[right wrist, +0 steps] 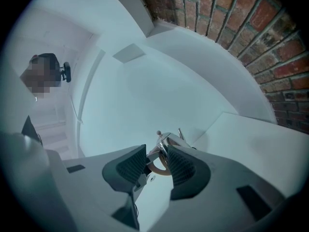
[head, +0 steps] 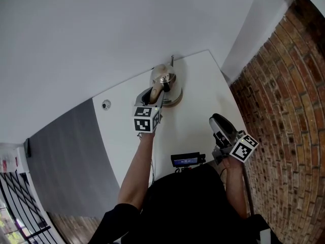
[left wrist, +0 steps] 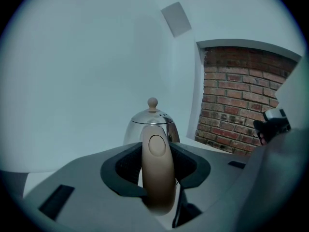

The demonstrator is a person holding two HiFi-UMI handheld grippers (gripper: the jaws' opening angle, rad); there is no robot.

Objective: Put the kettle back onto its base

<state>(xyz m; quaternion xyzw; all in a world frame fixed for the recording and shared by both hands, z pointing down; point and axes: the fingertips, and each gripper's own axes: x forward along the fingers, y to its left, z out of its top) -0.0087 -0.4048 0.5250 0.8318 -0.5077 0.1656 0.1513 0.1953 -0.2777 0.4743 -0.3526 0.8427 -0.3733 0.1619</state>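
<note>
A shiny steel kettle (head: 164, 79) with a beige handle (left wrist: 157, 173) is at the far end of the white table (head: 198, 100). Its tan round base (head: 175, 100) shows just under it; whether the kettle rests on it I cannot tell. My left gripper (head: 155, 96) is shut on the handle, and the lid knob (left wrist: 152, 102) stands upright beyond the jaws. My right gripper (head: 220, 125) hovers near the table's right edge, open and holding nothing. Through its gap in the right gripper view (right wrist: 155, 166) the kettle (right wrist: 164, 141) and base (right wrist: 158, 168) show far off.
A small round fitting (head: 105, 104) sits at the table's far left corner. A brick wall (head: 284, 111) runs close along the right side, and grey floor (head: 66, 156) lies to the left. A small device with a blue screen (head: 185, 160) hangs at the person's chest.
</note>
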